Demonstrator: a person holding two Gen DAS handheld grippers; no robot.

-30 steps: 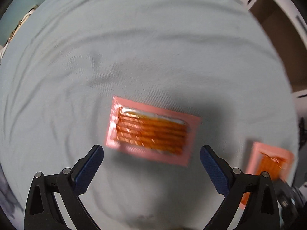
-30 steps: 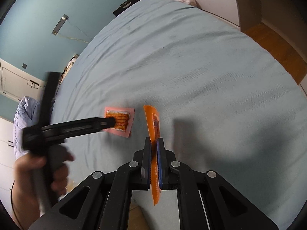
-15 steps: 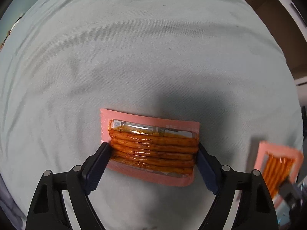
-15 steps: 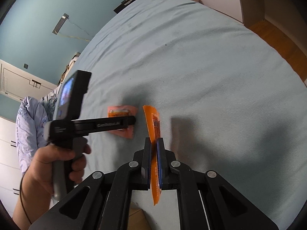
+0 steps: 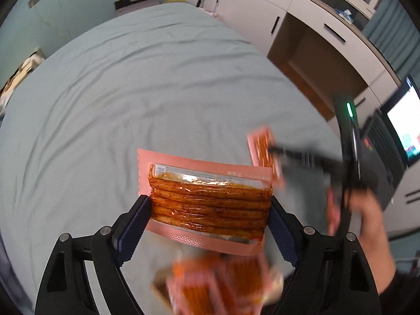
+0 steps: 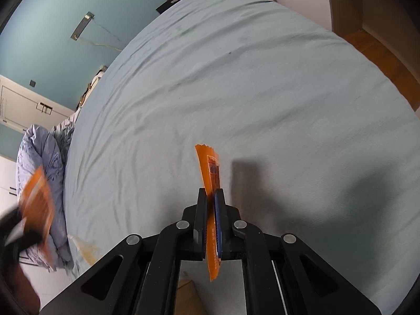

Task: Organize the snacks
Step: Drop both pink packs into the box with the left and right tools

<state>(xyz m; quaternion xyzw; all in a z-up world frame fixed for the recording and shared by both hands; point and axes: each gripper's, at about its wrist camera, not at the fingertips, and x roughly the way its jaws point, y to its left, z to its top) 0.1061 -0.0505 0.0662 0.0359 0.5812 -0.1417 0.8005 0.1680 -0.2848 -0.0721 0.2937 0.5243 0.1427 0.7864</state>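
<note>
My left gripper (image 5: 208, 204) is shut on a pink packet of orange-red snack sticks (image 5: 210, 197), its pads pressing on the packet's two short ends. The packet hangs in the air above the blue-grey bed sheet (image 5: 131, 92). Below it, blurred, lie several similar packets (image 5: 218, 286) in what looks like a cardboard box. My right gripper (image 6: 210, 197) is shut on another packet (image 6: 210, 162), seen edge-on and standing upright above the sheet. In the left wrist view that second packet (image 5: 265, 155) shows at the right. The left gripper's packet (image 6: 36, 197) is a blur at the far left.
A crumpled patterned duvet (image 6: 42, 157) lies beyond the bed's left side. White cabinets (image 5: 288, 13) and a lit screen (image 5: 404, 131) stand to the right. Wooden floor (image 6: 380, 55) runs along the bed's far right. A person's hand (image 5: 367, 215) holds the right gripper.
My left gripper came down around the pink packet on the sheet, closed on it and lifted it up and back over the box. The right gripper has kept still with its packet.
</note>
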